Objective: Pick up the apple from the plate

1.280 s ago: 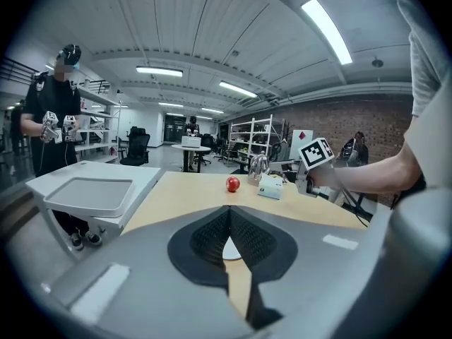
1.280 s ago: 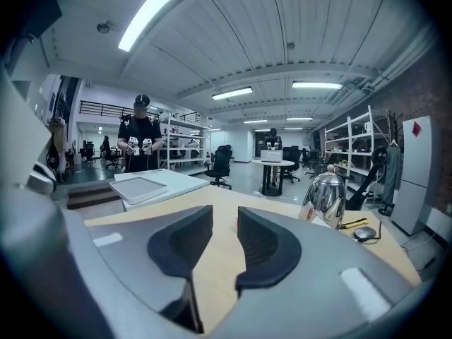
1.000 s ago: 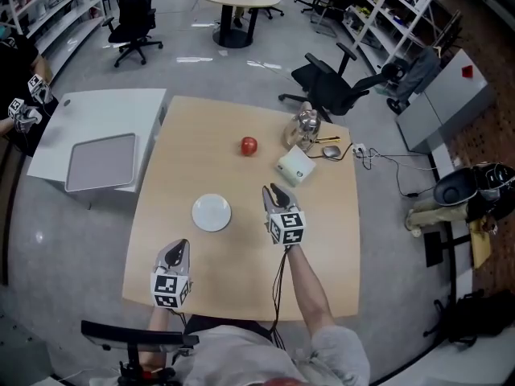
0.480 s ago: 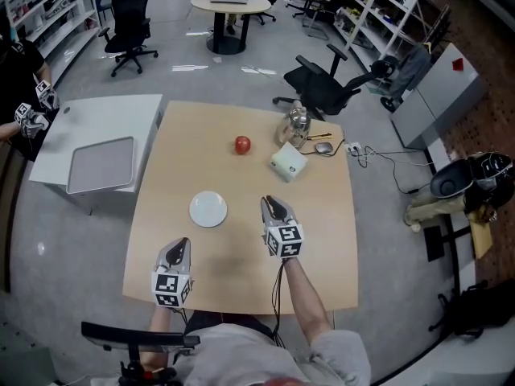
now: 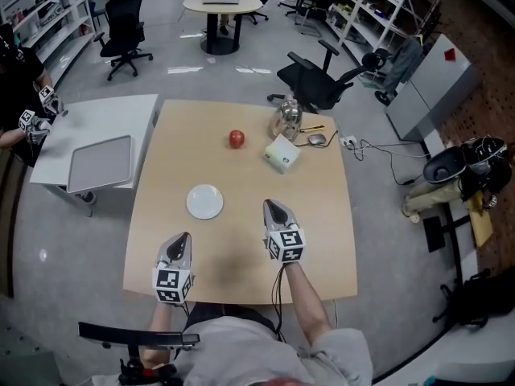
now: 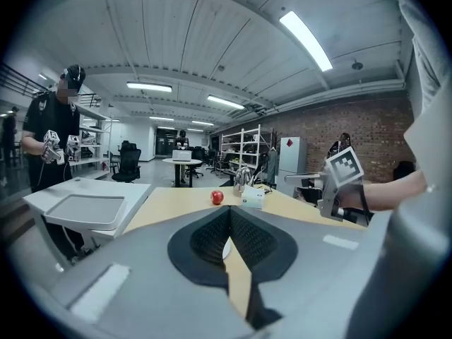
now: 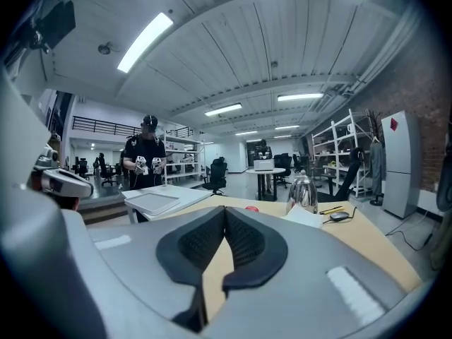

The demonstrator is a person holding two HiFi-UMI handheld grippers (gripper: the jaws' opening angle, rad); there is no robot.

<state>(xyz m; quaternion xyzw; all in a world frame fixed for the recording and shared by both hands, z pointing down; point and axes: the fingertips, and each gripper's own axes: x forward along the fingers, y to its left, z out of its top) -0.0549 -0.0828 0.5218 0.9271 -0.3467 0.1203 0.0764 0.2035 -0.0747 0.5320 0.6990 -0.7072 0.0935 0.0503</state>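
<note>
I hold my left gripper and right gripper at lower centre, both pressed together, empty. The apple sits upper centre (off the plate).

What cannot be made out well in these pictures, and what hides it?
- Plate: in the left gripper view it sits behind the shut left tool; only a white sliver shows.
- Apple: in the right gripper view the shut right tool covers all but its top.
- White box: in the head view any print is too small to read.
</note>
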